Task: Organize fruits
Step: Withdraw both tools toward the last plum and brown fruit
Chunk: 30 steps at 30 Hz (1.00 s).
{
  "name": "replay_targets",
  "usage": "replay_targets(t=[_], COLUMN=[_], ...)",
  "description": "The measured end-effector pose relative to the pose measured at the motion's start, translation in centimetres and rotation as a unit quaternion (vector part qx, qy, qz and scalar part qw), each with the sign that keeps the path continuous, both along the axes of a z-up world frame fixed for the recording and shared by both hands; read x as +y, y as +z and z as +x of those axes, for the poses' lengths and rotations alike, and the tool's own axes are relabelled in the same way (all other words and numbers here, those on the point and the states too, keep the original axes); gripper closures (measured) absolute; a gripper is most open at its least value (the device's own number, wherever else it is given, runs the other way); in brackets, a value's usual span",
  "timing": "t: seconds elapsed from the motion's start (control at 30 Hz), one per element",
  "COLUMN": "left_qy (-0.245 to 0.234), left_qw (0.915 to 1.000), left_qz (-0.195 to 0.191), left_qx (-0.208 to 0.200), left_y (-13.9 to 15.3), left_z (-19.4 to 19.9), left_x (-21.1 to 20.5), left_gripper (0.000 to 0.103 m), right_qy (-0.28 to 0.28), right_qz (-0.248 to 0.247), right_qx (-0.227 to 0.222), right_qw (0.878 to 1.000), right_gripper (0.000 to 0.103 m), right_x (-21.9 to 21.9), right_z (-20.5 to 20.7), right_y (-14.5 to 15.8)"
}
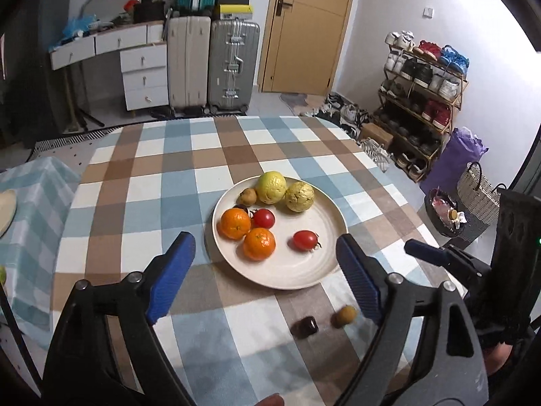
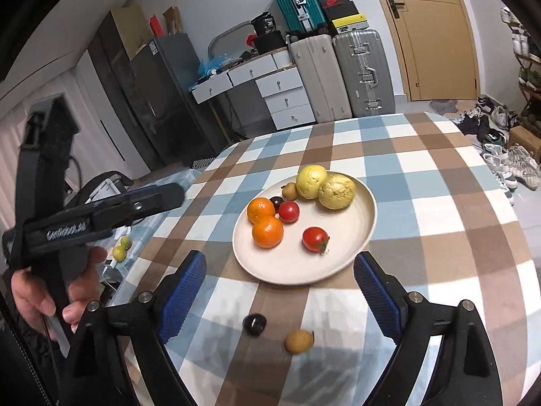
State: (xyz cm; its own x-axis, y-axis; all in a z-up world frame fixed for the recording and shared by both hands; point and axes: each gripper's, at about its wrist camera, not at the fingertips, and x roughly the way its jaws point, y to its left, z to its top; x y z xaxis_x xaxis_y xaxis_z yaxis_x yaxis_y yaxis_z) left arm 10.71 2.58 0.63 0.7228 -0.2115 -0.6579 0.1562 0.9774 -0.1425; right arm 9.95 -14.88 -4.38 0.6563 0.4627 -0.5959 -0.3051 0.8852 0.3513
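1. Most of the fruit already sits on the cream plate point(image 1: 306, 272) in the middle of the checked tabletop point(image 1: 142, 182): two oranges point(image 1: 259, 243), two red tomatoes point(image 1: 305, 240), two knobbly yellow-green fruits point(image 1: 271, 187), a small brown pear-shaped fruit point(image 1: 247, 196) and a dark one half hidden behind an orange
2. Two pieces are left off the plate, lying on the tabletop near its front rim: a small dark fruit point(image 2: 254, 323) and, just beside it, a small tan round fruit point(image 2: 299, 340); both look slightly blurred, so they may be rolling
3. My judgement: the job is nearly done, with only these two small ones to bring in
4. The left tongs point(image 1: 265, 270) stand wide apart and hold nothing
5. The right tongs point(image 2: 279, 292) are likewise spread wide and empty, above the two loose fruits
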Motion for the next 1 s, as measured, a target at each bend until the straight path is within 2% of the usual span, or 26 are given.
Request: replay_targets(t=[0.07, 0.2, 0.5, 0.67, 0.9, 1.0], left_qy=[0.010, 0.030, 0.044, 0.046, 0.058, 0.065], left_qw=[0.9999, 0.9989, 0.9984, 0.9984, 0.9982, 0.9977], left_qz=[0.006, 0.006, -0.003, 0.010, -0.014, -0.016], left_qx=[-0.011, -0.035, -0.036, -0.031, -0.007, -0.008], left_y=[0.4, 0.9, -0.8, -2.7, -4.4, -4.4], left_z=[-1.5, -4.8, -9.5, -10.1, -9.7, -9.6], left_x=[-0.1, -0.2, -0.6, -0.7, 0.7, 1.0], left_gripper=[0.016, 0.001, 0.001, 0.001, 0.001, 0.001], right_qy=[-0.008, -0.021, -0.030, -0.015, 0.003, 0.013], right_qz=[-0.001, 0.000, -0.004, -0.030, -0.051, -0.069], right_qx=[-0.006, -0.012, -0.008, -0.002, 0.022, 0.038], right_qw=[1.000, 1.000, 1.000, 0.999, 0.998, 0.997], right_gripper=[0.009, 0.007, 0.004, 0.003, 0.003, 0.003], right_x=[-0.5, -1.4, -2.3, -1.6, -0.9, -0.1], right_z=[-0.8, -2.2, -4.6, -5.3, -5.0, -4.5], right_y=[0.2, 0.5, 0.3, -0.5, -1.9, -2.9])
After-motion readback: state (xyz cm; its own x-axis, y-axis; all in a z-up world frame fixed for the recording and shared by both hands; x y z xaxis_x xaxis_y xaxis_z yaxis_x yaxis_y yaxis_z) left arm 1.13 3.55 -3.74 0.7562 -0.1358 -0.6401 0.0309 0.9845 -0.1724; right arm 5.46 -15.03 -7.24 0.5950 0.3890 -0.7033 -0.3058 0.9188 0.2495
